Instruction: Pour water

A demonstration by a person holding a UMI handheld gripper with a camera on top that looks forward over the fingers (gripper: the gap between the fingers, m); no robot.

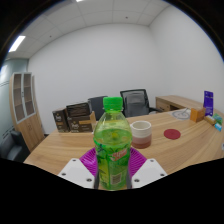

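Note:
A green plastic bottle (pixel 112 145) with a green cap and a yellow-green label stands upright between my fingers, filling the middle of the gripper view. My gripper (pixel 112 166) is shut on it, with the purple pads (pixel 91 160) pressed against both sides of the label. Just beyond the bottle, to its right, a white cup (pixel 141 133) sits on the wooden table (pixel 180 143). The bottle's base is hidden below the fingers.
A red round coaster (pixel 172 133) lies on the table right of the cup. Farther right stand an orange object (pixel 196 115) and a purple box (pixel 208 101). Black office chairs (pixel 134 101) and brown cabinets (pixel 76 117) line the back wall.

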